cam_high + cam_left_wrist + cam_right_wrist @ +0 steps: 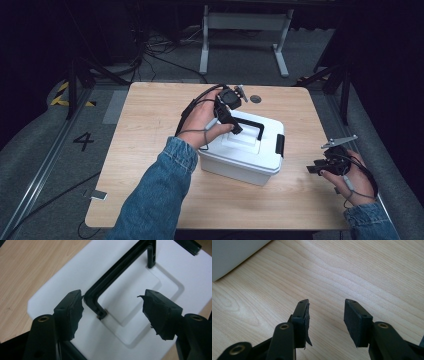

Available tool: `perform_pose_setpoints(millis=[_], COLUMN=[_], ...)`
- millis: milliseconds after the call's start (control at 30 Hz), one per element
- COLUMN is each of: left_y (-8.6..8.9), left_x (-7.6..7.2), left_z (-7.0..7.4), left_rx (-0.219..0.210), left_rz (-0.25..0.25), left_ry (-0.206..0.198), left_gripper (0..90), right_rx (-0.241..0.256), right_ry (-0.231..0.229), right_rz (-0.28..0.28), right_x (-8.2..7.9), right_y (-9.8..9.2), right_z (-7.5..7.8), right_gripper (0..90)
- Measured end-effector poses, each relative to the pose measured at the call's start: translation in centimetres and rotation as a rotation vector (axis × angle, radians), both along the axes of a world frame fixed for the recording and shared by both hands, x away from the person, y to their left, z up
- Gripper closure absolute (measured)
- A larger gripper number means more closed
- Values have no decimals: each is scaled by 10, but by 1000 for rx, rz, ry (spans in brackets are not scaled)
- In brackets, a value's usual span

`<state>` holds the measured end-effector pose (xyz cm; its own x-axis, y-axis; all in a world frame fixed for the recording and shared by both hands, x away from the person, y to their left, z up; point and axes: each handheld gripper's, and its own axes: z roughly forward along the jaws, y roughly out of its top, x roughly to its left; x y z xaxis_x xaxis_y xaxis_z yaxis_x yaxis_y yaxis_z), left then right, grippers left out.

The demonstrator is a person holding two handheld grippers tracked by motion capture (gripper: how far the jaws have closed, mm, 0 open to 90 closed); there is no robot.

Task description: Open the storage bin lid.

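One wooden table (150, 165) carries a white box (245, 150) near its middle, lid shut. Its black handle (110, 280) stands upright on the lid. Above it, the left gripper (112, 305) hangs with jaws wide, one beside the handle's corner. Well right, the right gripper (325, 315) hovers over bare wood, jaws apart, empty.

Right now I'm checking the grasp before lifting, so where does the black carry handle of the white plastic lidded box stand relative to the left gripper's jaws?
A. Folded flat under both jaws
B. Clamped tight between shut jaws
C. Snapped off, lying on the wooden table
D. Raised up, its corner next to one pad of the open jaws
D: in the left gripper view the black carry handle stands raised off the white plastic lidded box, its corner beside one pad of the open left gripper.
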<state>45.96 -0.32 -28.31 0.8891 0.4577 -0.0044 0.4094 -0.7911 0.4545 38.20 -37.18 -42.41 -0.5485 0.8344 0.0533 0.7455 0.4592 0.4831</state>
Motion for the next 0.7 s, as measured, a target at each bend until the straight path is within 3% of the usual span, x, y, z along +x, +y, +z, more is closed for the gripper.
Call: perform_pose_setpoints(millis=[333,700], left_y=[-26,-33], left_x=[12,14], left_z=[-18,-24], left_rx=[33,40], left_rz=[-42,-63], left_ry=[8,20], left_gripper=[344,444], right_rx=[10,17], right_ry=[0,5], right_rz=[9,12], right_x=[-1,-2], right_y=[-1,-1], right_z=[-1,-2], right_gripper=[564,560])
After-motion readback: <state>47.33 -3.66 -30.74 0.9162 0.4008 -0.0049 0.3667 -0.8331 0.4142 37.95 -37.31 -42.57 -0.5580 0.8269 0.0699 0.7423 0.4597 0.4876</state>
